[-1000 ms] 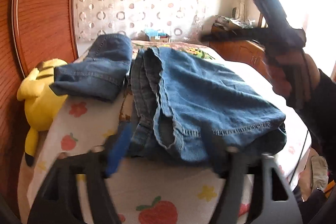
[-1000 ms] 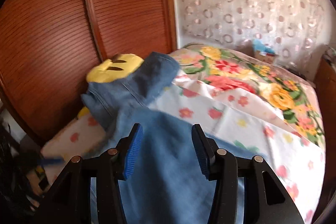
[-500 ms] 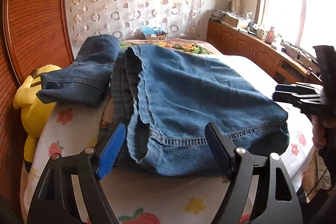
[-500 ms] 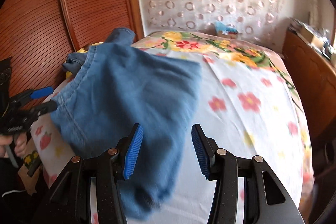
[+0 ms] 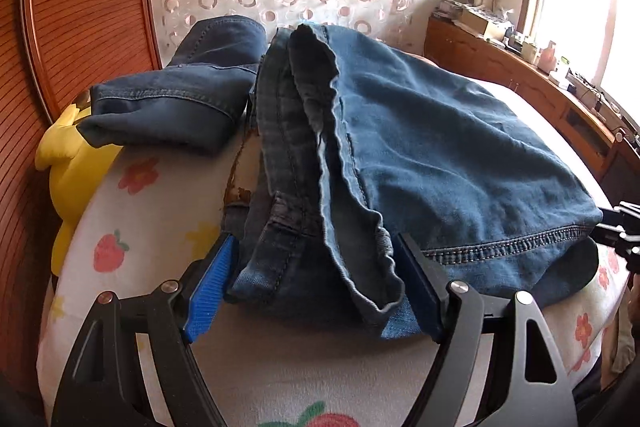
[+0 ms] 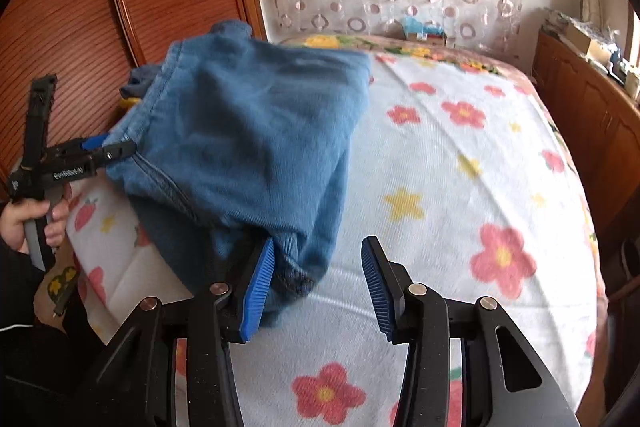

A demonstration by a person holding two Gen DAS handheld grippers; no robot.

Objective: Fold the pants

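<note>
Pants (image 5: pixel 440 147) lie on the bed (image 5: pixel 160 211) near its front-left corner, already folded into a thick block, hem stitching along the near edge. Judged mostly done: what looks left is 1 more fold or just tidying the bunched layers at the near-left corner.

Left gripper (image 5: pixel 312 291) is spread wide, its 2 fingers straddling that bunched corner, not clamped on it. Right gripper (image 6: pixel 316 283) is also apart; its left pad (image 6: pixel 256 291) sits against the pants' near-right corner, with nothing gripped between the pads. Right wrist view is motion-blurred, so actual contact there is hard to confirm.

Counts:
- 1 pair of lighter blue pants being folded
- 1 darker denim piece (image 5: pixel 176 99), folded, just beside it to the left, possibly a finished pair
- 1 yellow plush toy (image 5: pixel 76 163) at the bed's left edge, partly under the dark denim
- 2 grippers
</note>
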